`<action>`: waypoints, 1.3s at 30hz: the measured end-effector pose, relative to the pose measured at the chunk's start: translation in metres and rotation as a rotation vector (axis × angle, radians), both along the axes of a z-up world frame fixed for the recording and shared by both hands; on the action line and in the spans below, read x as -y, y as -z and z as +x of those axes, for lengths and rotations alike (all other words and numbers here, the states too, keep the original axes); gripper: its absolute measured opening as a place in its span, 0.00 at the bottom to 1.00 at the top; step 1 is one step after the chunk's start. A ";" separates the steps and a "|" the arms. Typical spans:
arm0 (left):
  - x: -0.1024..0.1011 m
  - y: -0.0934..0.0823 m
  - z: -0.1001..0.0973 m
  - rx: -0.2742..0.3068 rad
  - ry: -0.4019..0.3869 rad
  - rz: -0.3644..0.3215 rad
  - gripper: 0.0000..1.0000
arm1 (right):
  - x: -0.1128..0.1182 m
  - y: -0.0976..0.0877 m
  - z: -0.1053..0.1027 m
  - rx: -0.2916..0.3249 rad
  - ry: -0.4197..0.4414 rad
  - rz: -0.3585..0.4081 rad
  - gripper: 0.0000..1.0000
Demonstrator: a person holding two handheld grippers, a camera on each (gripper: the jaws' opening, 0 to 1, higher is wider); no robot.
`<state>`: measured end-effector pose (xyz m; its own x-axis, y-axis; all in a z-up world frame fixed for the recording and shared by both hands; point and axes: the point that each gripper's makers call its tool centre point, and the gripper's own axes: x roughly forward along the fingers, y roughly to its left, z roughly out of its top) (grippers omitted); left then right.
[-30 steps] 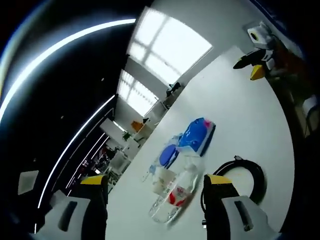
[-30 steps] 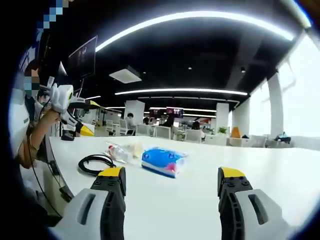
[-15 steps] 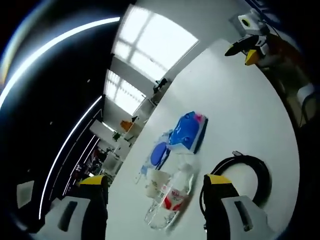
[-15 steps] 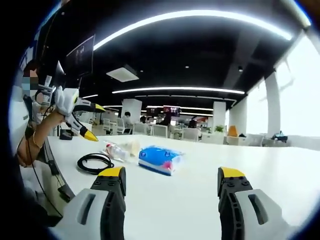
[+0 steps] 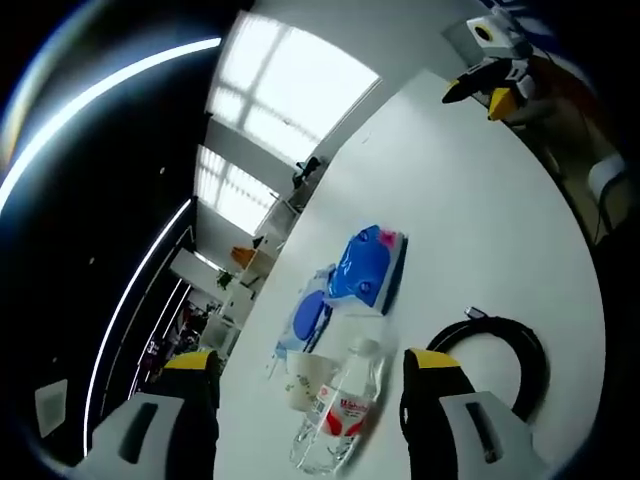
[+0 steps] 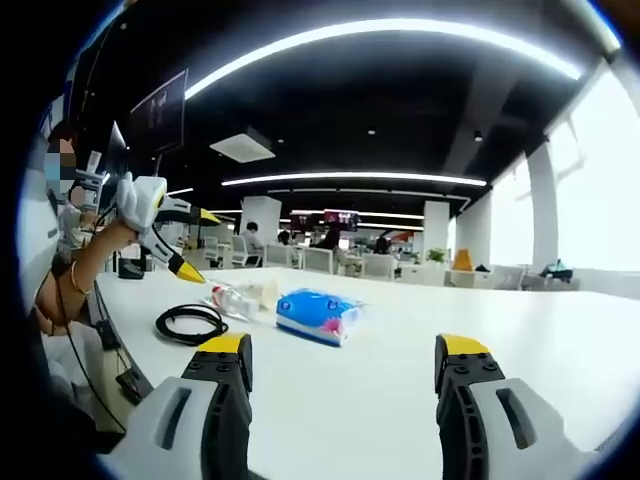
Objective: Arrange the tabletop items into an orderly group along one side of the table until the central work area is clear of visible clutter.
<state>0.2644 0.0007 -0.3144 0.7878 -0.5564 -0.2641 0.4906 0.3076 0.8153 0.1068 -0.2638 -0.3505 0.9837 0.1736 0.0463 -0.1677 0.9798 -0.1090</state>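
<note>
Right gripper view: left tongs (image 6: 188, 243), white with yellow-tipped jaws, now lower and nearer clear plastic bottle with red label (image 6: 228, 298) than 1.0 s ago; jaws apart, tips just above bottle. Left gripper view: camera shifted, so bottle (image 5: 336, 418), blue tissue pack (image 5: 365, 270) and black coiled cable (image 5: 497, 347) appear displaced in frame; items themselves unmoved on white tabletop (image 5: 480, 210).

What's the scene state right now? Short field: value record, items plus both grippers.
table: white table
bottle: clear plastic bottle lying on its side, between the left gripper's jaws
cup: paper cup beside the bottle
tissues: blue tissue pack
cable: black coiled cable
left gripper: left gripper open, above the bottle
right gripper: right gripper open, holding nothing
</note>
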 end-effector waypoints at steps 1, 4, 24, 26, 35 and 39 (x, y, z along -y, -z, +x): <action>0.001 0.001 0.002 0.001 0.002 0.007 0.74 | 0.000 0.000 0.000 0.001 -0.001 0.000 0.72; 0.002 0.006 0.009 0.003 0.007 0.032 0.73 | -0.001 0.002 0.000 -0.003 -0.001 0.004 0.72; 0.013 0.033 0.032 -0.061 0.040 0.051 0.66 | -0.002 0.006 -0.002 -0.007 -0.003 0.008 0.71; 0.015 0.035 0.033 -0.065 0.045 0.057 0.66 | -0.002 0.006 -0.003 -0.009 -0.003 0.011 0.71; 0.020 0.049 0.040 -0.069 0.057 0.114 0.62 | 0.001 0.007 -0.006 -0.015 0.001 0.008 0.71; 0.021 0.052 0.044 -0.079 0.057 0.120 0.62 | 0.000 0.006 -0.007 -0.011 0.001 0.007 0.70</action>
<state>0.3084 -0.0206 -0.3668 0.7302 -0.5601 -0.3913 0.5684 0.1801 0.8028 0.1001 -0.2642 -0.3562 0.9844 0.1721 0.0370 -0.1677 0.9808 -0.1000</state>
